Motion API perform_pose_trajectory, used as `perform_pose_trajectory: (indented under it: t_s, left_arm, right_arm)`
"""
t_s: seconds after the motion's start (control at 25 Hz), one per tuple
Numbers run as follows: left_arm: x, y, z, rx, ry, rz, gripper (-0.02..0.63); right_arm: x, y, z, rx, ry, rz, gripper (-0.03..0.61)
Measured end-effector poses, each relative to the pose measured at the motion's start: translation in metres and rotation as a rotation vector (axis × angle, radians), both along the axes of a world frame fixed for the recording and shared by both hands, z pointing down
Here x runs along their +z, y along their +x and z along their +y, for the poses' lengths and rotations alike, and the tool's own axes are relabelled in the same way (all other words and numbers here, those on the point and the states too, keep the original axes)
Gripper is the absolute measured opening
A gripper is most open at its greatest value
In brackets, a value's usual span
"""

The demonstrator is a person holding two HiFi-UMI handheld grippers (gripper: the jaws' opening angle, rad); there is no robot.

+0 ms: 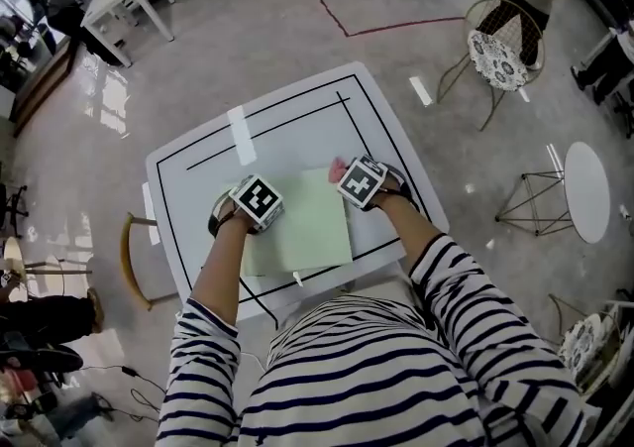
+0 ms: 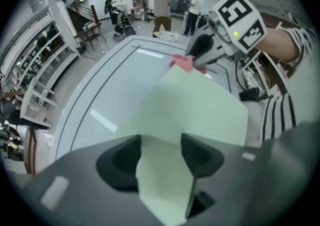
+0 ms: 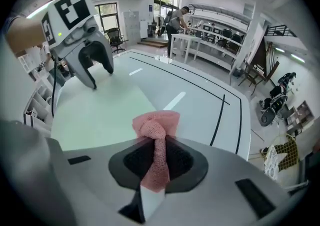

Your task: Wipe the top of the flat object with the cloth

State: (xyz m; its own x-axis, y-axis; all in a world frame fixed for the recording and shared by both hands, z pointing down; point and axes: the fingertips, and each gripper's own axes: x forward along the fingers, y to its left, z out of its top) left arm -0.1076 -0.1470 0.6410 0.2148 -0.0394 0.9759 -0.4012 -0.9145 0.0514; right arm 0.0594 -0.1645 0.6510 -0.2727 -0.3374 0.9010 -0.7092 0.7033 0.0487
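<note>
A pale green flat sheet (image 1: pixel 297 222) lies on the white table (image 1: pixel 287 118) in front of me. My left gripper (image 1: pixel 243 217) points down onto the sheet's near-left part, its fingers spread on it and nothing pinched; the sheet (image 2: pixel 200 104) runs under the open jaws (image 2: pixel 160 155). From the right gripper view the left gripper (image 3: pixel 101 78) stands with spread fingers on the sheet (image 3: pixel 95 109). My right gripper (image 1: pixel 357 177) is at the sheet's far right corner, shut on a bunched pink cloth (image 3: pixel 156 125), whose end (image 2: pixel 182 62) touches the sheet's edge.
Black lines frame the tabletop, and a white tape strip (image 1: pixel 241 135) lies at its far left. A wooden chair (image 1: pixel 134 257) stands left of the table, a wire chair (image 1: pixel 495 49) and a small round table (image 1: pixel 586 192) to the right. People stand far off.
</note>
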Motion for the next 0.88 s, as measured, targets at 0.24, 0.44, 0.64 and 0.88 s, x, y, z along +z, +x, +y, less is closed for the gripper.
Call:
perform_pose_trajectory:
  t_s: [0.24,0.44,0.64,0.88]
  left_arm:
    - [0.003,-0.019,0.001,-0.104,0.036,0.031,0.256]
    - [0.008,-0.019,0.000,-0.099,0.033,0.020,0.258]
    - [0.007,-0.018,-0.001,-0.093,0.021,0.015,0.260]
    - [0.008,-0.021,0.000,-0.095,0.011,-0.006,0.261]
  right_arm:
    - [-0.001,-0.026,-0.030,-0.088,0.020,-0.020,0.052]
    - [-0.001,-0.027,-0.022,-0.139,0.015,-0.038,0.052]
    - [-0.002,-0.031,0.003,-0.205,-0.008,-0.082,0.052]
    - [-0.002,-0.031,0.047,-0.277,-0.063,-0.096,0.052]
